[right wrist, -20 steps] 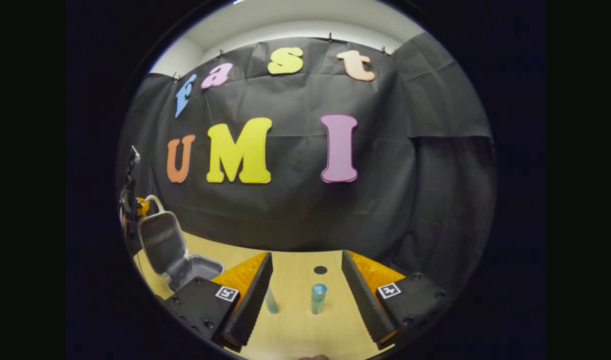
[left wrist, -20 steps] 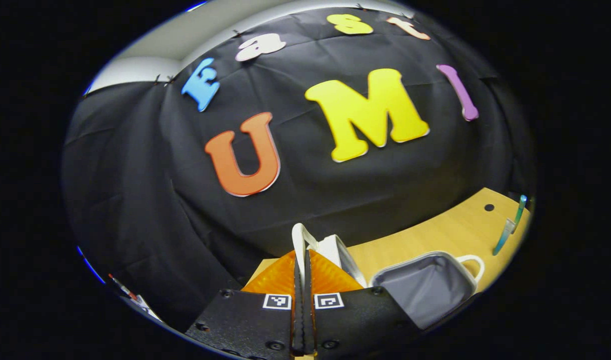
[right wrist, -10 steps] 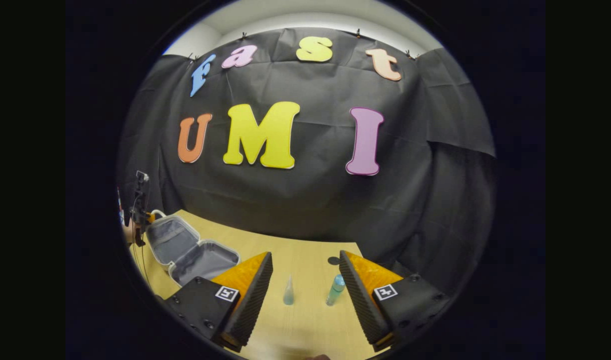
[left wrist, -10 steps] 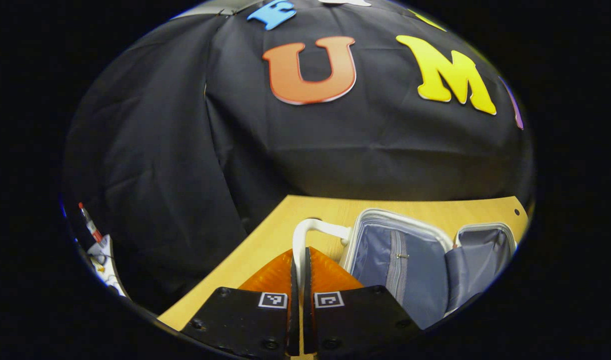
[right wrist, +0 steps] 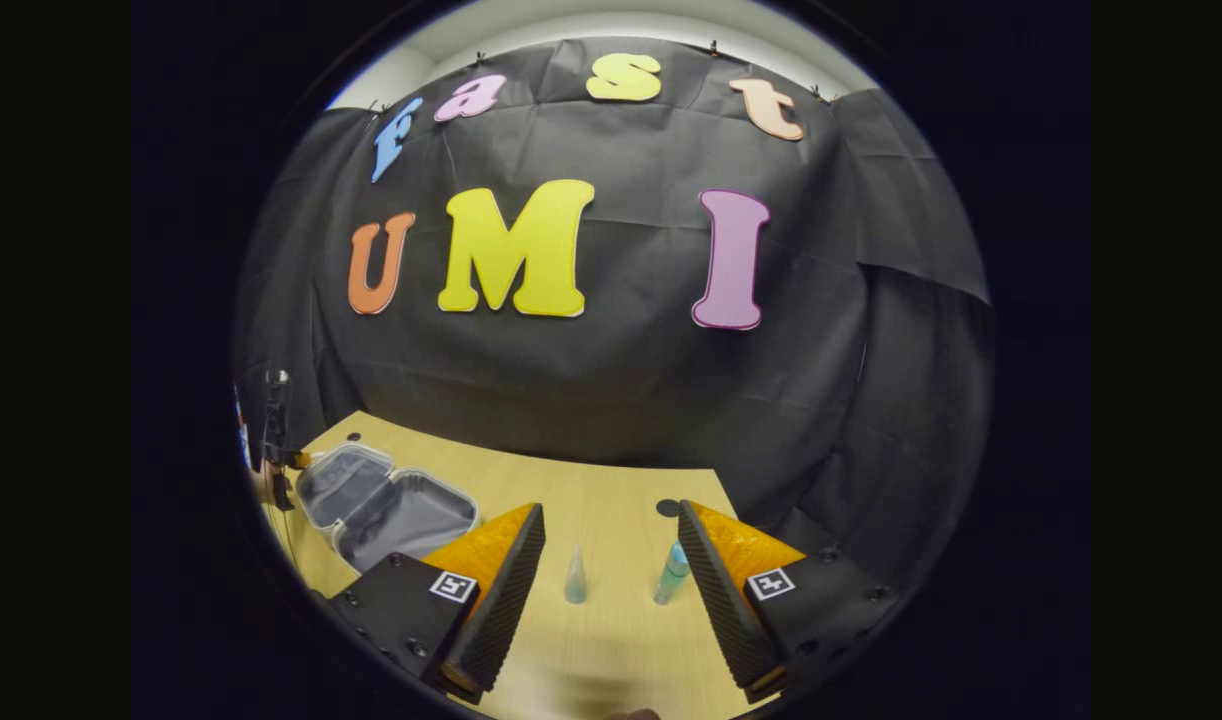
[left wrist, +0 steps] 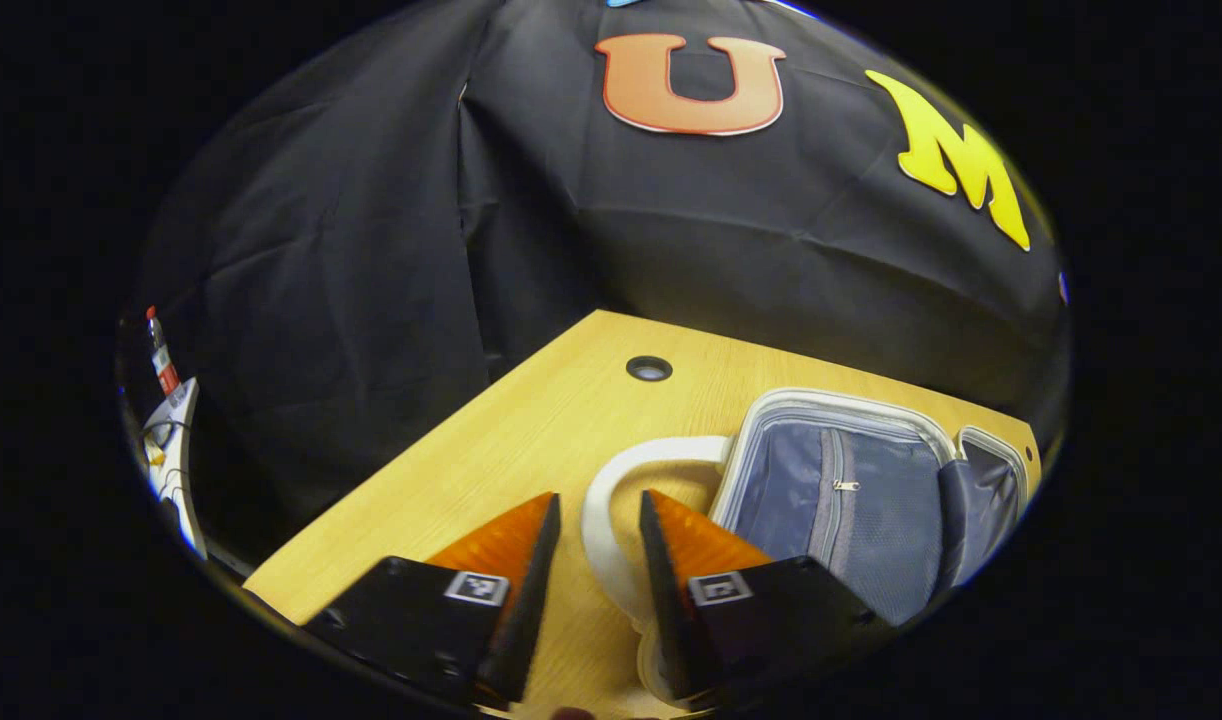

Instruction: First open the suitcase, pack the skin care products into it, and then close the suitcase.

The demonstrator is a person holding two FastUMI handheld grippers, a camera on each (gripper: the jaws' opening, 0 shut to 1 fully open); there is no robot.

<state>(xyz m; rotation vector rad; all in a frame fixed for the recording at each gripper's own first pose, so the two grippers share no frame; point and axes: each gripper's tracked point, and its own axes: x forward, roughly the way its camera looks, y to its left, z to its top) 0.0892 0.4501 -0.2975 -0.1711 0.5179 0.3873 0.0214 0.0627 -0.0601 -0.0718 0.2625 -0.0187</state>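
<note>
The small white suitcase (left wrist: 841,490) lies fully open on the wooden table (left wrist: 531,430), grey lining up. Its white handle (left wrist: 611,500) loops between the spread fingers of my left gripper (left wrist: 599,510), which is open and not pressing it. In the right gripper view the open suitcase (right wrist: 386,505) sits at the left with the other gripper and a hand beside it. My right gripper (right wrist: 611,525) is open above the table. Between its fingers stand a small clear pointed bottle (right wrist: 575,576) and a teal bottle (right wrist: 671,573), both upright and untouched.
A round cable hole (left wrist: 649,368) sits near the table's far corner, and another hole (right wrist: 668,508) lies beyond the bottles. The black cloth wall rises right behind the table edge. Some gear (left wrist: 166,420) stands off the table at the far left.
The suitcase lid has swung down flat onto the table. My left gripper has opened and let go of the white handle. The right gripper has barely moved.
</note>
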